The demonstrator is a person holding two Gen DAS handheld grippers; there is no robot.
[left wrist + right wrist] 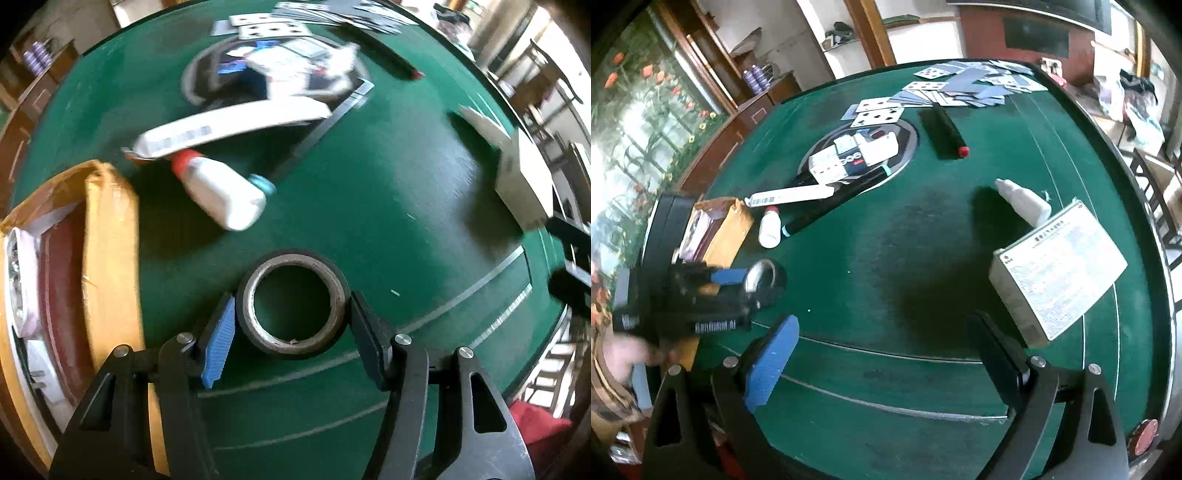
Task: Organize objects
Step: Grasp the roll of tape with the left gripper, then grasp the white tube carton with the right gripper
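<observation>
My left gripper (291,306) is shut on a black roll of tape (293,304), one finger on each side of it, just above the green table (388,206). It also shows in the right wrist view (764,278), held by the left gripper (738,284). An open cardboard box (107,258) with items inside stands just left of the tape. My right gripper (882,339) is open and empty over the table's front. A white flat box (1058,273) lies to the right of it.
A white bottle with a red cap (218,192) and a long white tube (229,125) lie beyond the tape. A white dropper bottle (1023,201), a black tube (943,133), a round tray with packets (860,155) and scattered playing cards (960,88) lie farther back.
</observation>
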